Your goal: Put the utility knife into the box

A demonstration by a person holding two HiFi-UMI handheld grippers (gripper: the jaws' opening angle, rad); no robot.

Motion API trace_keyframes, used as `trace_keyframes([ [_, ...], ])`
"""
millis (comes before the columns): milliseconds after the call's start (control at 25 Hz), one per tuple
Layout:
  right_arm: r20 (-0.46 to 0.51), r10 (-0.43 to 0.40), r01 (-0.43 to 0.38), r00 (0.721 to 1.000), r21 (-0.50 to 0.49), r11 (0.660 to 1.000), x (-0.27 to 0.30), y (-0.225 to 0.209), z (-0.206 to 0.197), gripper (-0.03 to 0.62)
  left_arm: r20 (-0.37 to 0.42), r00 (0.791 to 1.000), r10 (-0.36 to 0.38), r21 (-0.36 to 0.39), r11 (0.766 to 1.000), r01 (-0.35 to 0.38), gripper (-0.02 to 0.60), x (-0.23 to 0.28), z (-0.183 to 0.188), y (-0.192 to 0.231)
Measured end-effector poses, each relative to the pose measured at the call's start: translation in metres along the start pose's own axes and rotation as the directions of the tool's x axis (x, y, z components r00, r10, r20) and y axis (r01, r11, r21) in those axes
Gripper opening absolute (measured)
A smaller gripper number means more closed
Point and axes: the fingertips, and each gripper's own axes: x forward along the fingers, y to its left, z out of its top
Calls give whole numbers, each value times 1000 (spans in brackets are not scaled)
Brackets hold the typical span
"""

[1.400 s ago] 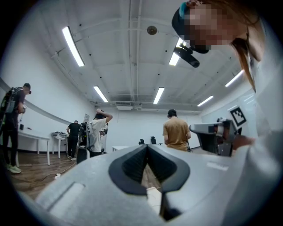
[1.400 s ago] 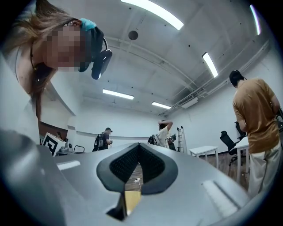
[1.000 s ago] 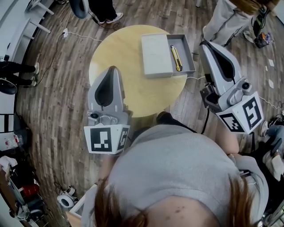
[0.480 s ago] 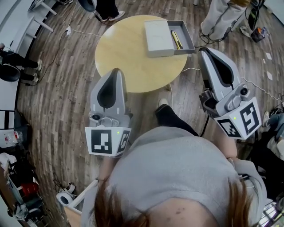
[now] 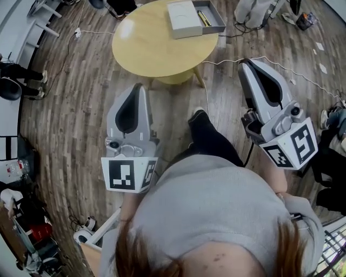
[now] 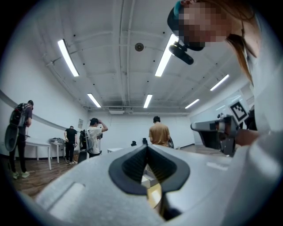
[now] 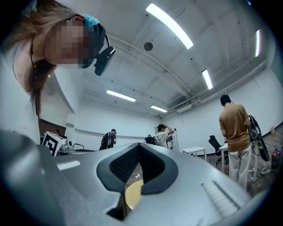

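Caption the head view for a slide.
Left gripper and right gripper, jaws shut, short of the round table; utility knife in its box.

Round yellow table point(image 5: 146, 46) stands on wood-plank floor point(image 5: 65, 113). One grey box point(image 5: 184, 19) lies flat on the table, toward its far right edge. White cable point(image 5: 227, 59) lies on the floor beside the table.

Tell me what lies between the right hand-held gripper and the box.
Head view: between the right hand-held gripper and the box lie wood floor, a white cable crossing it, then bare round yellow table.
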Motion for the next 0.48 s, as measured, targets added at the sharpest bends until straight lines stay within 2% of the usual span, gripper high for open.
trace_keyframes([
  [280,5,12,-12,1000,-9,1000,-34,26,16,5,28,999,-23,2,1000,23,2,-27,16,-34],
  [480,-31,41,-41,999,-13,999,-47,37,24,5,20,1000,-24,6,1000,24,2,-36,31,-59],
])
